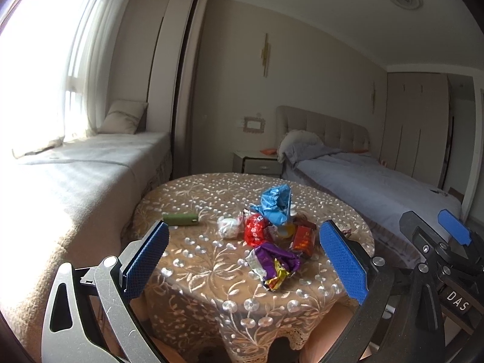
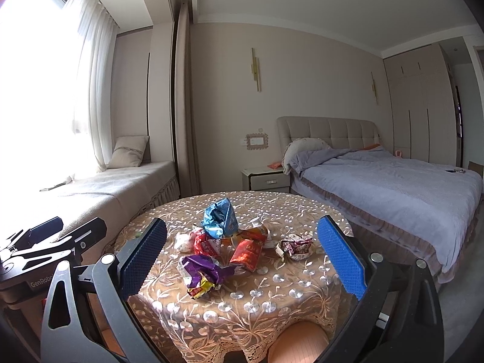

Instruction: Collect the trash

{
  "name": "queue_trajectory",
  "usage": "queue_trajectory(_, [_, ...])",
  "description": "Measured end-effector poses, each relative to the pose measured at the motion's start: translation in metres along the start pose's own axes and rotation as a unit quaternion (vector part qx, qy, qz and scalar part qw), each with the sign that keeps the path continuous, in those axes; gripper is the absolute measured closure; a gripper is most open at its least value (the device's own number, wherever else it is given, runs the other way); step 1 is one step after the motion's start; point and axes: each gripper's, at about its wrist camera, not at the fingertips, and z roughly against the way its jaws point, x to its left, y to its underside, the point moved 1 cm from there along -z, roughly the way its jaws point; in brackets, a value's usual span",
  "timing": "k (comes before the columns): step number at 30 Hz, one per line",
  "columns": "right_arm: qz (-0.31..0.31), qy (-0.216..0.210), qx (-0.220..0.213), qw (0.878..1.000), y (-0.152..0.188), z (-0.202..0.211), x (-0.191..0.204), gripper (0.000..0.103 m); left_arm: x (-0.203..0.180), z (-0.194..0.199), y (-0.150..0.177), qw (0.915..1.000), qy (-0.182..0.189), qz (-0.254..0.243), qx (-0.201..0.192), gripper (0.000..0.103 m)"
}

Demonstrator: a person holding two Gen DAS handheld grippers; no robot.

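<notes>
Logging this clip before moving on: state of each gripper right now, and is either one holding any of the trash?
Left gripper: open, holding nothing, short of the wrappers.
Right gripper: open, holding nothing, short of the wrappers.

Bare tablecloth (image 2: 272,299) before wrapper pile (image 2: 217,242)
</notes>
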Motion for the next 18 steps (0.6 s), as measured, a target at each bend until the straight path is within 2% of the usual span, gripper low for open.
queue_trajectory(10, [0.048,0.026,-0.024,0.998,0.003,0.004,0.013,0.004,-0.001,-0.005,0.005,0.9998,0.000,-0.016,0.010,0.005])
queue_trajectory(18, [0.040,0.016,-0.014,0.999,0.006,-0.001,0.010,0.004,0.000,-0.007,0.005,0.9997,0.000,-0.017,0.016,0.005])
